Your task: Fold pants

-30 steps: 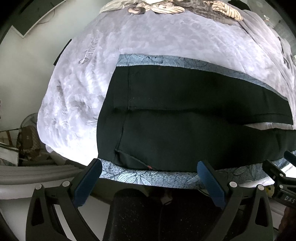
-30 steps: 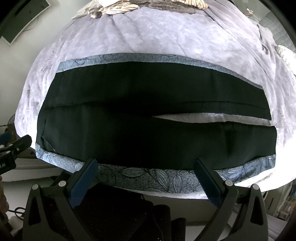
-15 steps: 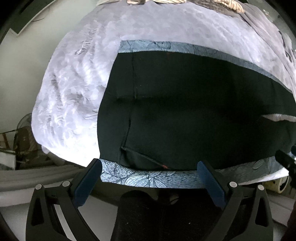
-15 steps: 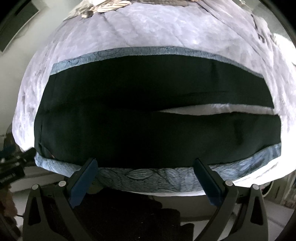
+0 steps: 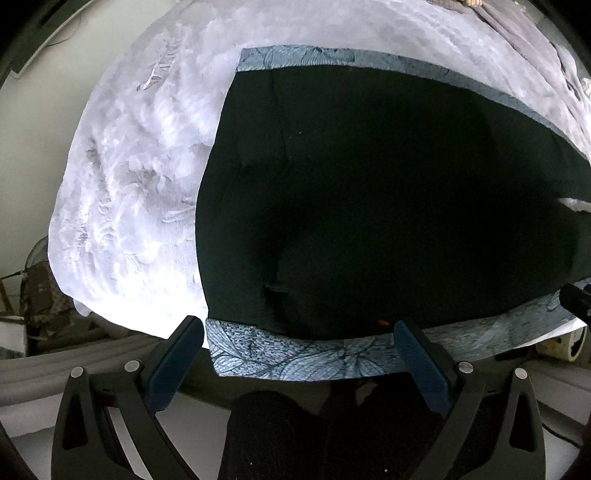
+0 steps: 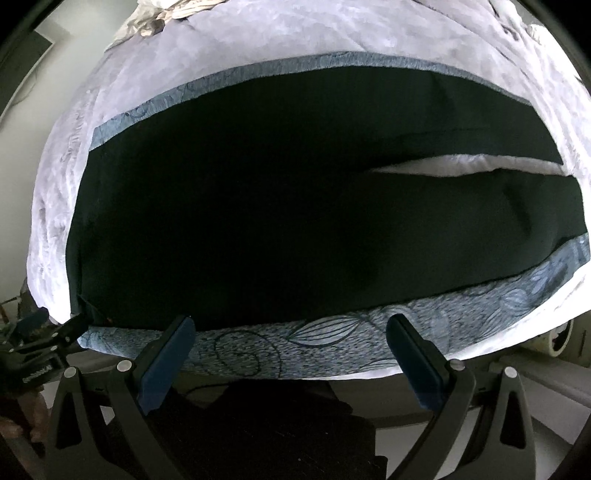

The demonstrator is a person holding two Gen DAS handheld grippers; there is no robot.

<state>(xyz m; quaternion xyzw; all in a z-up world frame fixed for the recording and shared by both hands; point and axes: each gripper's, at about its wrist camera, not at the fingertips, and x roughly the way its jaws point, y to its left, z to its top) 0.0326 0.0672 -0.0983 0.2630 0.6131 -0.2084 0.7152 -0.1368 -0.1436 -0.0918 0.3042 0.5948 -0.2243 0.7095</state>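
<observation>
Jaws are spread wide and empty on both tools: the left gripper (image 5: 299,350) is poised over the near patterned blue side band (image 5: 295,356) by the waist end, and the right gripper (image 6: 288,347) over the same band further along. The black pants (image 6: 258,221) are laid flat across a pale lavender bedspread (image 5: 140,177), legs side by side with a sliver of bedspread seen between them. Striped fabric (image 6: 177,13) is bunched at the far edge. Nothing is seen between jaws and cloth.
</observation>
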